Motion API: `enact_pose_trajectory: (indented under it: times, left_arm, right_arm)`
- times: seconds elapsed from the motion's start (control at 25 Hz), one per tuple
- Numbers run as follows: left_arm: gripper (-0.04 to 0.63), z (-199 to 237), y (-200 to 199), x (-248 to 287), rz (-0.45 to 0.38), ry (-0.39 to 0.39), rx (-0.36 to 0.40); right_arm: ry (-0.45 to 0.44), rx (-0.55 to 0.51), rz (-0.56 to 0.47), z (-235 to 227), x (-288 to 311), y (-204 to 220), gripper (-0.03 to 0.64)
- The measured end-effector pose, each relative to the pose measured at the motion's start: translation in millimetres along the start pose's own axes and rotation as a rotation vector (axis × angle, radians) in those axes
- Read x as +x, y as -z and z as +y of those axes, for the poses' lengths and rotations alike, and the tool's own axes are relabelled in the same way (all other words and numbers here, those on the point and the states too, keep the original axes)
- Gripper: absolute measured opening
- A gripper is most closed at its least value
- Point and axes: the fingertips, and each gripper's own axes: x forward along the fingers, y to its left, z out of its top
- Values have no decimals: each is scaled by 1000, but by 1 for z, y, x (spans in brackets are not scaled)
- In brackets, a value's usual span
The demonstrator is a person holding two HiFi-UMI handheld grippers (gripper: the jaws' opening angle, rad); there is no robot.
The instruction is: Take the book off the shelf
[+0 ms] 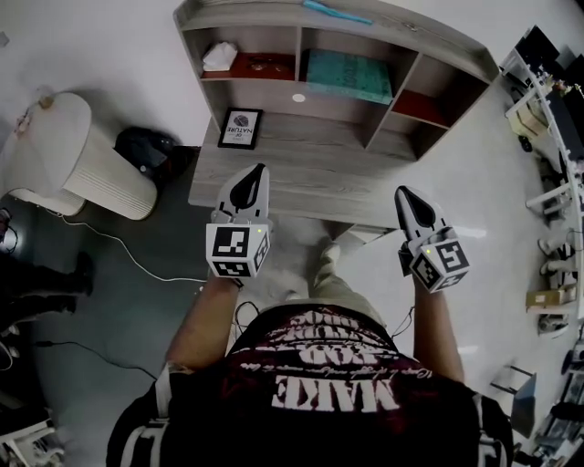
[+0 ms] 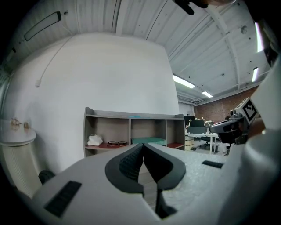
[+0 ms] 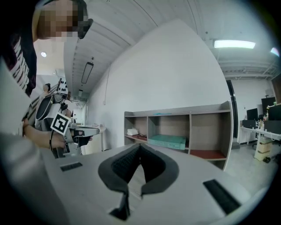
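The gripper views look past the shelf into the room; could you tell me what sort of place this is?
Probably an open-plan office or lab: desks with monitors, ceiling strip lights and a brick back wall.

**Bright, even room light with a strong fisheye bend**

Long white ceiling strip lights (image 3: pixel 234 44) flood the room, and the plain white wall (image 2: pixel 109 74) reads bright without burning out. The pale glossy floor (image 1: pixel 493 182) carries a mild sheen. Shadows are soft, deepest inside the compartments of the grey wood-grain shelf unit (image 1: pixel 246 14). Both gripper views darken to black at the corners and curve straight lines. The head view bows the shelf's edges. The nearest foreground surfaces look slightly soft.
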Motion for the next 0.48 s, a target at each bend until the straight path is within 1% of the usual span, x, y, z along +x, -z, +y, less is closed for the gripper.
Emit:
enact_pose_trajectory:
  times: [0.2, 0.32, 0.48]
  left_arm:
    - [8, 14, 9, 18, 10, -40, -18]
    - [8, 24, 11, 41, 17, -57, -25]
    - [8, 31, 8, 79, 18, -69, -15]
  right_arm:
    - [-22, 1, 4, -17, 21, 5, 5]
    - [-20, 14, 2, -38, 40, 9, 5]
    - [-17, 34, -8, -69, 68, 6, 5]
